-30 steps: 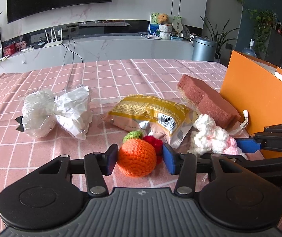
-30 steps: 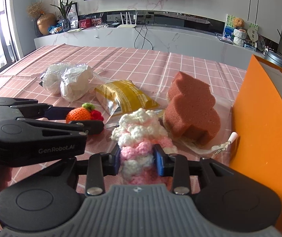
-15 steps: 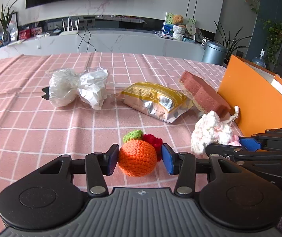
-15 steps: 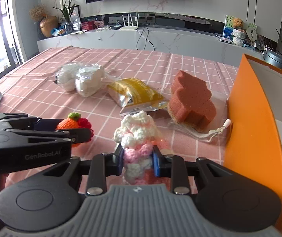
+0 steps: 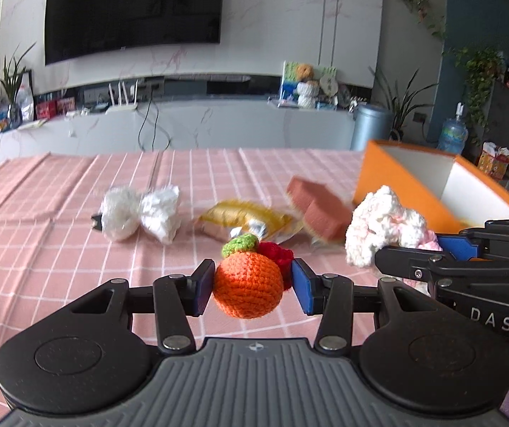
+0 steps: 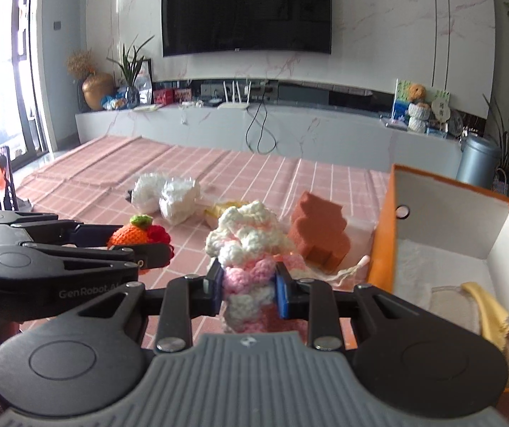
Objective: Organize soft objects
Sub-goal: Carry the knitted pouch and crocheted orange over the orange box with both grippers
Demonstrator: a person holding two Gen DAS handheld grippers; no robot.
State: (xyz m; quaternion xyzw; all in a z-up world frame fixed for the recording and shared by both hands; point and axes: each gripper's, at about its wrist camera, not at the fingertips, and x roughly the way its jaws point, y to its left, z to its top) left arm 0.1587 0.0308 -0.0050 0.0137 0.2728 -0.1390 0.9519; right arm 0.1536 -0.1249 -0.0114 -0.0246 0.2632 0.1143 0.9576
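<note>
While both grippers hang above the pink checked cloth [image 5: 58, 220], each one has a soft toy squeezed in it. The left gripper [image 5: 252, 286] is clamped on the orange knitted fruit [image 5: 247, 284], with a blue pad pressing each side of it. A green leaf and a red bit sit on top of the fruit. The right gripper [image 6: 249, 286] is clamped on the white and pink knitted toy [image 6: 245, 249], and its pads pinch the pink part in the middle.

Just right of the right gripper stands the orange box [image 6: 382, 235]. It is open on top, and some soft cloths lie inside it. Ahead of both grippers, down on the cloth, lie the brown sponge [image 6: 320, 231], the yellow packet [image 5: 243, 219] and the white crinkly bag [image 5: 140, 213]. The sponge is nearest the box. The bag is farthest to the left.
</note>
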